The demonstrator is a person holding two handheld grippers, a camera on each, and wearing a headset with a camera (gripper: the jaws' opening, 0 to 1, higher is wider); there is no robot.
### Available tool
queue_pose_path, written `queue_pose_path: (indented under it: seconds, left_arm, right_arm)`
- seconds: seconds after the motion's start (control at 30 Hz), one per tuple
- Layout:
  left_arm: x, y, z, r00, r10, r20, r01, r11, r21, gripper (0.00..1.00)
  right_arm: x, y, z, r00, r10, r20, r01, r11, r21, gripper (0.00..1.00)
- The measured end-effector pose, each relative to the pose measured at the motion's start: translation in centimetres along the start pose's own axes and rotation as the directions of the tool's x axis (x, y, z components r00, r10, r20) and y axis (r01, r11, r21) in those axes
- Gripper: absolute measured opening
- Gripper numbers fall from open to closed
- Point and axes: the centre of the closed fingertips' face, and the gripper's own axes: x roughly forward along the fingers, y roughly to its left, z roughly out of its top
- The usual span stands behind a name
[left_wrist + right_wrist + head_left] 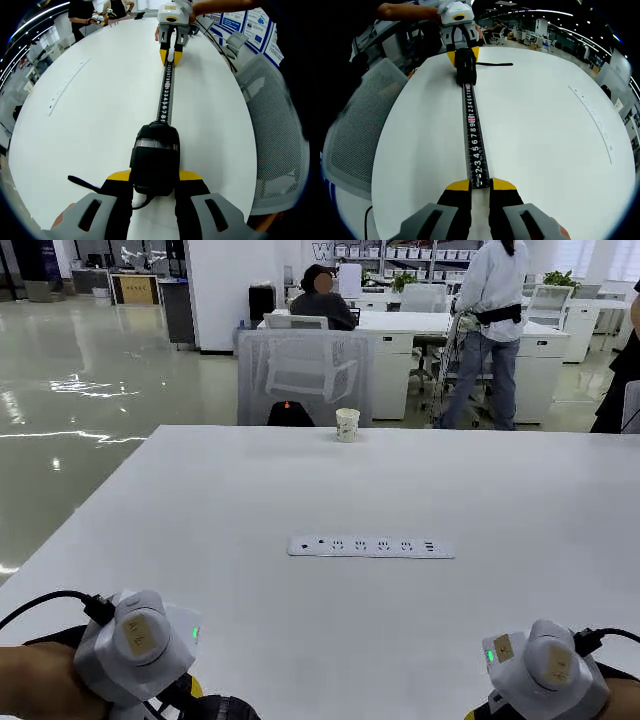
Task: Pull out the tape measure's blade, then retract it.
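In the left gripper view, the left gripper (pixel 156 176) has its yellow-tipped jaws closed narrow around the black tape measure (pixel 155 152), which rests on the white bench (pixel 110 100). The blade (pixel 165 92) runs straight out from the case across the bench to the right gripper (pixel 171 56), which pinches its far end. A black strap (pixel 86 182) trails from the case beside the left jaw, and a mesh chair (pixel 280 145) stands just off the bench edge. In the right gripper view, the right gripper's jaws are drawn in close on the tip of the blade, numbers facing up, and the blade lies flat on the bench all the way to the case held at the far end. A white power strip (pixel 592 117) lies well off to one side. In the head view, the backs of both grippers show at the bottom corners, well apart, jaws cut off by the edge. A paper cup (pixel 347 424) stands near the far edge of the bench.
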Motion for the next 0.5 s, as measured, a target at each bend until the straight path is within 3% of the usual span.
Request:
queue_pose_path:
  seconds: [0.5]
  left_arm:
    - [0.06, 0.01, 0.04, 1.0000, 0.002, 0.000, -0.002, 1.000, -0.004, 0.27]
  right_arm:
    - [-0.60, -0.24, -0.88, 1.0000, -0.006, -0.004, 0.006, 1.000, 0.020, 0.08]
